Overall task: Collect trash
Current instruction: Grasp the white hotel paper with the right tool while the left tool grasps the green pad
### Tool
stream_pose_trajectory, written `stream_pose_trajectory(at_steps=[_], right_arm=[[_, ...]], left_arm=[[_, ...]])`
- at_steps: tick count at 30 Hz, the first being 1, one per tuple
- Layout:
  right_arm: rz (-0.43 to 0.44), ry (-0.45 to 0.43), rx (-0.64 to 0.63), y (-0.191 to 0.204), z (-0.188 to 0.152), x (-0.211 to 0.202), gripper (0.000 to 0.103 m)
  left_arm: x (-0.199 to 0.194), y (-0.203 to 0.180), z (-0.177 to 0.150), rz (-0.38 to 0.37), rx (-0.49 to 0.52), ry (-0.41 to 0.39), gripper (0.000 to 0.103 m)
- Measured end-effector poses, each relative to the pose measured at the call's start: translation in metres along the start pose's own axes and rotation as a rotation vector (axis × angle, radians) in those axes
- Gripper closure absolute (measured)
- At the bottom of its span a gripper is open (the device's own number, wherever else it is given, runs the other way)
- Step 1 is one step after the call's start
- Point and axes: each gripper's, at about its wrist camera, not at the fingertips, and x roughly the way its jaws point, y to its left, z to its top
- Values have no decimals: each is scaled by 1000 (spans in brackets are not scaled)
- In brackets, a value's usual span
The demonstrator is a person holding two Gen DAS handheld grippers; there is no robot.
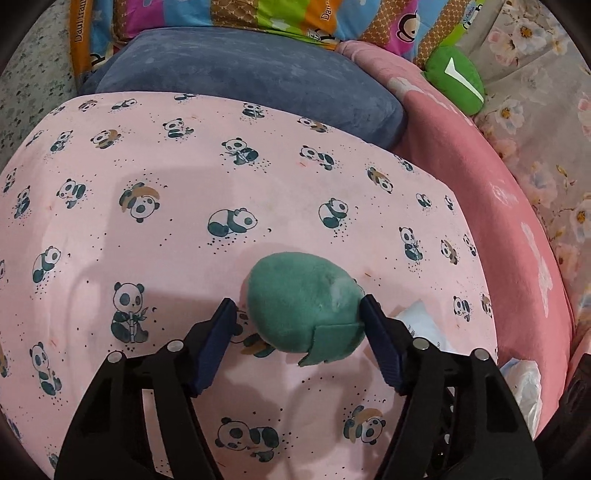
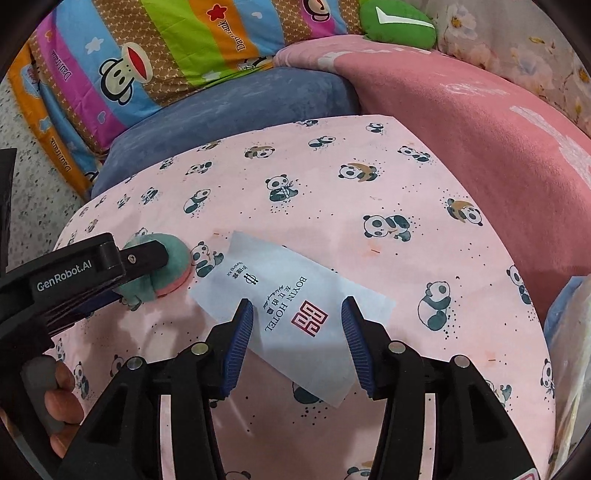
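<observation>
Right gripper [image 2: 297, 314]: jaws spread wide, nothing between the pads. Directly under and between them lies the white hotel sachet [image 2: 291, 314], flat on the panda-print sheet [image 2: 369, 195]. Its long axis runs diagonally, from near the right jaw's base toward far-left of the left jaw. Both jaws straddle it, apparently across its shorter width; this gripper is much the nearer, so a straight descent and close seems the likely pickup.

Left gripper [image 1: 297, 314]: jaws spread around a teal plush toy [image 1: 303, 310]; the right pad touches it, the left pad stands just apart. Not gripping, by the look of it.

Right of the left jaws: a corner of the same sachet and a crumpled white plastic wrapper [image 1: 526, 384].

Beyond both pairs of jaws: blue-grey pillow [image 1: 251, 74], pink blanket [image 2: 461, 122], striped monkey-print quilt [image 2: 147, 62], green plush cushion [image 2: 397, 24].
</observation>
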Motion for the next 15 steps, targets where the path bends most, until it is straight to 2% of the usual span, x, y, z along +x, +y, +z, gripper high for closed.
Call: stream_pose_trajectory(at_steps=[2, 5, 8, 15], right_arm=[[-6, -6, -7, 1, -2, 0, 54], [-18, -8, -17, 3, -5, 0, 54], [-30, -7, -39, 4, -11, -2, 54], [-26, 11, -37, 0, -28, -16, 55]], left_arm=[[1, -4, -2, -23, 20, 6, 51], [0, -8, -7, -40, 44, 9, 59], [-4, -11, -14, -44, 70, -1, 64], [-22, -5, -34, -55, 63, 5, 66]])
